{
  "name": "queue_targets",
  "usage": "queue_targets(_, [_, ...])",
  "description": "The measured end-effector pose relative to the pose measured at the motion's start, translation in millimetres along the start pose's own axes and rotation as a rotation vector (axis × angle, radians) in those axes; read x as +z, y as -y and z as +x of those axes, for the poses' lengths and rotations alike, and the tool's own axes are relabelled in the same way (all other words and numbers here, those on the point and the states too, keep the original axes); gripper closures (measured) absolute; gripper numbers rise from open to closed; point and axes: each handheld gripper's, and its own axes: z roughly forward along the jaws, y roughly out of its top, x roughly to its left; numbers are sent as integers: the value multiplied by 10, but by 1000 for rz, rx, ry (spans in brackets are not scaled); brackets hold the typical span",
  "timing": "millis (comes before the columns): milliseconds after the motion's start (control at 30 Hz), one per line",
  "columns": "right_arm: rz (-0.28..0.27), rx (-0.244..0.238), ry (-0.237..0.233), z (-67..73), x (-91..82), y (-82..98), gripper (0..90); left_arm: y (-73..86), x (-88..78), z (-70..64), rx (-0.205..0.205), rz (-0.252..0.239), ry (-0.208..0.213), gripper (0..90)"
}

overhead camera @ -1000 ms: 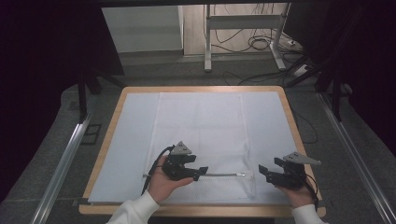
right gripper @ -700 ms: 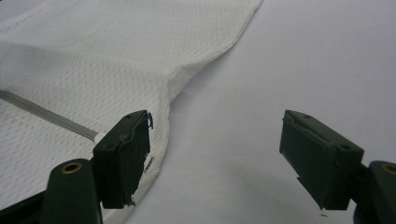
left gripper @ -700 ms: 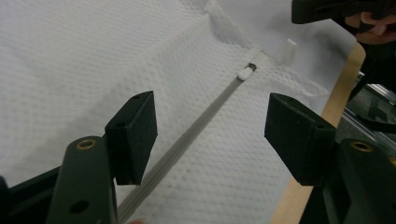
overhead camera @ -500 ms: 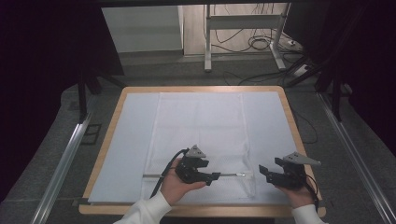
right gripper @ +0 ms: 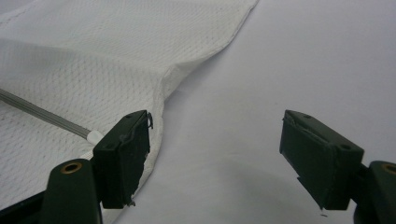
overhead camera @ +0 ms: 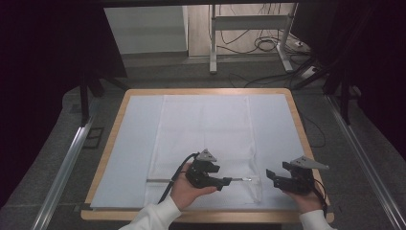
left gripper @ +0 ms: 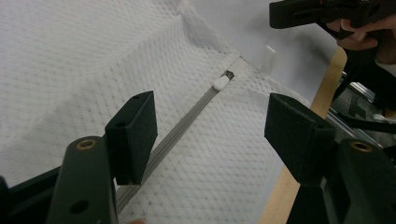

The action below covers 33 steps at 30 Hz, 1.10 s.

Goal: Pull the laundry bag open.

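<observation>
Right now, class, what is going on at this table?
A person works a white mesh bag with a gripper in each hand. The bag lies flat on the table. The left gripper, jaws open, hovers over the grey zipper, aimed at its white pull. The right gripper, also open and empty, waits by the bag's corner.

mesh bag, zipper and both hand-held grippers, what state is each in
mesh bag: lying flat on the table, empty-looking
zipper: closed, pull at its end
left hand-held gripper: open, over the zipper, holding nothing
right hand-held gripper: open, beside the bag's edge
</observation>
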Motion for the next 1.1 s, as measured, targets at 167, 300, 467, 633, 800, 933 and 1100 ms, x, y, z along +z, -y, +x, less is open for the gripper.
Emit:
queue_targets(167, [-4, -2, 4, 1, -6, -5, 238, -28, 42, -34, 2, 6, 2, 348])
queue_targets(300, [-1, -9, 10, 3, 6, -3, 234, -58, 64, -85, 9, 11, 10, 351])
queue_targets(467, [-12, -9, 15, 4, -13, -14, 235, -75, 101, -106, 4, 19, 22, 358])
queue_targets(633, [-15, -9, 22, -5, -11, -3, 232, -117, 172, -127, -27, 18, 60, 346])
queue_targets(800, [-23, -14, 28, 1, -18, -10, 232, -150, 275, -139, -43, 37, 81, 342])
queue_targets(933, [-23, -9, 31, -10, -17, -5, 232, -156, 377, -135, -66, 50, 90, 338])
queue_targets(1100, [-23, -12, 33, -13, -17, -3, 232, -169, 468, -128, -86, 67, 102, 348])
